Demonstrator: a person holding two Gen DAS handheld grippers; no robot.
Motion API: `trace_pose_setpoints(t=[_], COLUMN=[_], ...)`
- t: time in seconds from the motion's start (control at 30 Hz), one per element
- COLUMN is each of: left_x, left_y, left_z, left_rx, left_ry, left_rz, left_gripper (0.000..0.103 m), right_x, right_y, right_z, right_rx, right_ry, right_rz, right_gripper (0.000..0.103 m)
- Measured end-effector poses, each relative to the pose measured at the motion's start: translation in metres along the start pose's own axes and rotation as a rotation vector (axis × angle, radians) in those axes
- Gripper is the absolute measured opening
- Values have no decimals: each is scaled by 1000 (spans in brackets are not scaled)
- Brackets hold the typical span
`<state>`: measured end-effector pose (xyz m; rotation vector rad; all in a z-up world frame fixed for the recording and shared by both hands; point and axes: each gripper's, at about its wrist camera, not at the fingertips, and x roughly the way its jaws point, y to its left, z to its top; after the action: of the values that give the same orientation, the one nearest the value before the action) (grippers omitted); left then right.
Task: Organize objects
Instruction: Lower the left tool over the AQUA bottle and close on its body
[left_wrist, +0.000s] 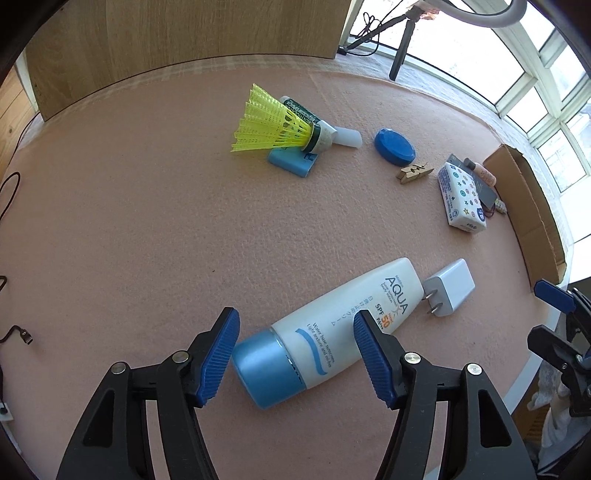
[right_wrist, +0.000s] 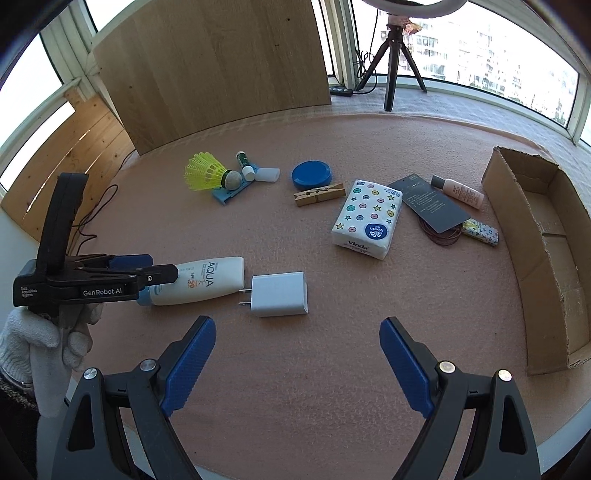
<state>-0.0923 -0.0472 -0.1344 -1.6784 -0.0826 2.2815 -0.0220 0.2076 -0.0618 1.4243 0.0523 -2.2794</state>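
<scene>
On the pink table (right_wrist: 258, 369), an empty cardboard box (right_wrist: 546, 236) is seen at 3 o'clock. The sunscreen bottle (left_wrist: 343, 325) lies with its long axis running 8 to 2 o'clock, cap end framed by the left gripper (left_wrist: 295, 358), spread wide, nothing pinched. The right gripper (right_wrist: 297, 365) is also held wide and empty, farther off.

Bright window daylight, fisheye-warped edges

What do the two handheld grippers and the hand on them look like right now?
Both the left gripper and right gripper have black plastic scissor-style arms with silver pivot rivets and ribbed blue pads on the jaws. The left one's body carries white "GenRobot.AI" lettering. The left hand wears a white knit glove.
</scene>
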Motion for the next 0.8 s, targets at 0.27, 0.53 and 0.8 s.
trace_pose_setpoints(t=[0.27,0.53,0.8], left_x=[2,-1,0], left_y=[-8,-22,-39], left_z=[-22,-37,-38], left_rx=[-7,-38,-37], left_ry=[23,-16,-37], left_rz=[-53,-54,-41], left_gripper=[68,68,68], right_x=[16,30,50], right_y=[8,13,21], right_z=[1,5,17], right_rx=[33,45,72], right_ry=[44,84,137], right_rz=[57,118,202], right_gripper=[88,85,72])
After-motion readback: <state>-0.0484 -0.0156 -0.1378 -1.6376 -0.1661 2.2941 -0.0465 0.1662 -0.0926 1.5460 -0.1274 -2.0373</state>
